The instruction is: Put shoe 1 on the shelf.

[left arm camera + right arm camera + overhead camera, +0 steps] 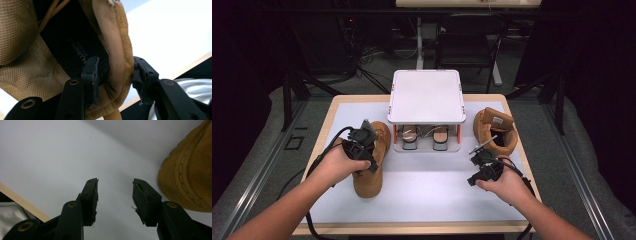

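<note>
On the counter [422, 190], the left boot [373, 170] stands before the rack [427, 97], its collar between the left gripper's [113, 75] parted jaws, not clamped. The right gripper [115, 195] is apart and empty near the right boot [497, 131]. Neither boot seems shelved yet.

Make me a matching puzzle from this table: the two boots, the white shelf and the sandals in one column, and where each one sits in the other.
1. left boot
2. right boot
3. white shelf
4. sandals

A. under the shelf
B. right side of the table
C. middle, at the back
D. collar between the jaws of the left gripper

Pairs: 1-D, 2-B, 3-C, 4-A
</note>
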Available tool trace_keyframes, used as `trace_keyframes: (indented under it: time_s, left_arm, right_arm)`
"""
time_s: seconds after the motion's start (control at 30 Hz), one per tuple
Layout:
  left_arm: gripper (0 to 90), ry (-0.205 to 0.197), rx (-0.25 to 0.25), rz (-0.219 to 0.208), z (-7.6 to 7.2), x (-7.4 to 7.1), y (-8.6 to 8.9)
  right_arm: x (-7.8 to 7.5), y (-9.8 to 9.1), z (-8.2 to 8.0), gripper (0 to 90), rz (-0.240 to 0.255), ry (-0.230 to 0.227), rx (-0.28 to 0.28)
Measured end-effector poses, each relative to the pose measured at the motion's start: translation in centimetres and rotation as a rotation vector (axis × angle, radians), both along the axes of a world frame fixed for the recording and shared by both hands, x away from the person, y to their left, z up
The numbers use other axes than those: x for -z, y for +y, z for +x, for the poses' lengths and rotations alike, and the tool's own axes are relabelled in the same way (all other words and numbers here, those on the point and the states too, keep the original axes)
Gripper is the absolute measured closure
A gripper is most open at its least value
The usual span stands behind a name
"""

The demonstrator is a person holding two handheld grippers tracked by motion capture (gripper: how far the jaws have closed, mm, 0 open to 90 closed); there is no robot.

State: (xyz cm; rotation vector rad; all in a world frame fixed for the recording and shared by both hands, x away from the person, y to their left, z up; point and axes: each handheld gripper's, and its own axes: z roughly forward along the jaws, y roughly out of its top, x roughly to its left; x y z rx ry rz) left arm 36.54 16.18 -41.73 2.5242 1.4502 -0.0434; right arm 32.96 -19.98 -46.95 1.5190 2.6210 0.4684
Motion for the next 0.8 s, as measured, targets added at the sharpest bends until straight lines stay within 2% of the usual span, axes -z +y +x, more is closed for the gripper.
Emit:
trace_keyframes:
  time_s: [0.03,0.13,0.2,0.37,0.57,0.67,0.8]
  left_arm:
    - [58.4,-0.005,0.002,0.000,0.0,-0.1,-0.1]
    - [57.5,-0.010,0.003,0.000,0.0,-0.2,-0.1]
    - [57.4,-0.013,0.006,0.000,0.0,-0.3,-0.1]
    - [57.4,-0.011,0.007,0.002,0.0,-0.2,-0.2]
    - [57.4,-0.008,0.006,0.003,0.0,-0.2,-0.2]
    - [57.3,-0.006,0.007,0.001,0.1,-0.2,-0.1]
    - [57.3,-0.008,0.005,-0.001,0.1,-0.1,-0.1]
  right_arm:
    - [-0.5,-0.1,0.3,55.1,-0.030,0.001,-0.011]
    - [-1.2,-0.2,0.4,54.8,-0.037,0.010,-0.009]
    - [-2.3,-0.3,0.6,54.5,-0.063,0.020,-0.017]
    - [-3.9,-0.6,1.1,54.5,-0.088,0.040,-0.009]
    - [-5.5,-0.7,2.0,54.2,-0.070,0.048,0.017]
    - [-6.1,-0.8,2.4,54.1,-0.075,0.049,0.018]
    - [-7.7,-1.1,3.5,54.1,-0.084,0.048,0.034]
